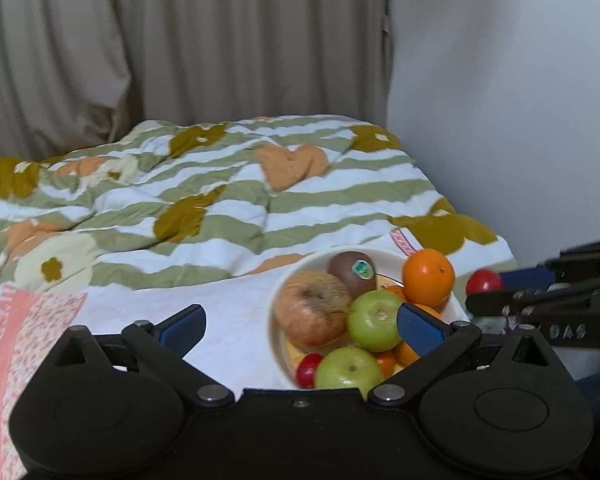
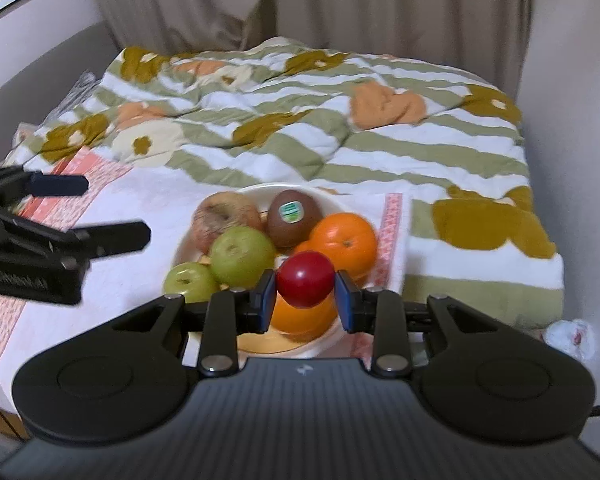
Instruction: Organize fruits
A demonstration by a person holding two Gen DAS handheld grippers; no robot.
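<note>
A white bowl [image 1: 320, 254] [image 2: 256, 189] on a white cloth holds a reddish apple [image 1: 312, 308] [image 2: 224, 216], a kiwi [image 1: 350, 272] [image 2: 294, 216] with a sticker, an orange [image 1: 428, 276] [image 2: 346, 240], two green apples [image 1: 374, 320] [image 2: 242, 256] and a small red fruit [image 1: 308, 368]. My left gripper [image 1: 300, 320] [image 2: 112, 210] is open and empty at the bowl's left side. Its right finger overlaps the green apple in the left wrist view. My right gripper [image 2: 305, 290] is shut on a second small red fruit [image 2: 305, 274] [image 1: 483, 280], held over the bowl's near right part.
The white cloth [image 1: 228, 312] with a pink patterned border lies on a bed with a green-striped flowered quilt [image 1: 228, 208] [image 2: 340, 140]. Beige curtains [image 1: 200, 40] and a pale wall stand behind. A crumpled white wrapper [image 2: 568, 336] lies off the bed's right edge.
</note>
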